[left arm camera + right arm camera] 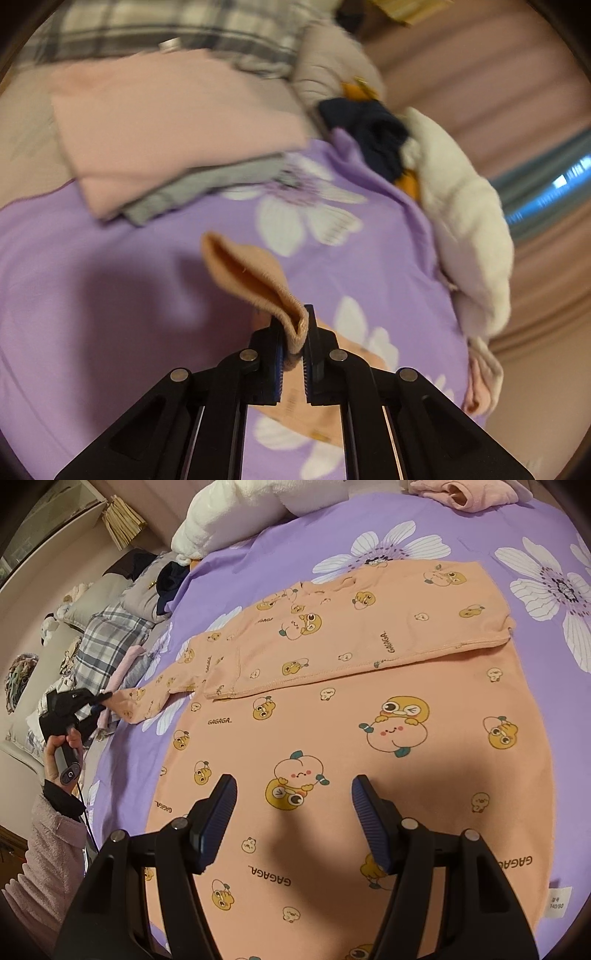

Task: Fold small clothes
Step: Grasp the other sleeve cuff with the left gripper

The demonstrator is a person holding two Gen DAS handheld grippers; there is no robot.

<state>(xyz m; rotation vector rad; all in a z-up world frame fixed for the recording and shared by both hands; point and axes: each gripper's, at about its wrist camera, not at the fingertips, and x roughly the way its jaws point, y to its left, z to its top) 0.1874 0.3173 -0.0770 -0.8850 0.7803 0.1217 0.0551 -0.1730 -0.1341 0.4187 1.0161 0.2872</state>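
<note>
A peach long-sleeved top (pixel 369 709) with cartoon prints lies flat on the purple flowered bedspread (pixel 258 561). One sleeve (pixel 369 642) is folded across its chest. The other sleeve (pixel 155 698) stretches out to the left and is lifted at its end. In the left wrist view my left gripper (pixel 293 332) is shut on that sleeve's cuff (pixel 255 273), which stands up above the bedspread (pixel 92 295). The right wrist view shows the same left gripper (pixel 99 701) held by a hand (pixel 57 753). My right gripper (pixel 293 786) hangs open over the top's lower body, nothing between its fingers.
Folded pink and grey clothes (pixel 166 122) lie at the bed's far side, beside plaid fabric (pixel 166 26) and a dark navy cloth (pixel 373 136). A white fluffy blanket (pixel 229 513) and a pink garment (pixel 465 491) sit at the bedspread's far edge.
</note>
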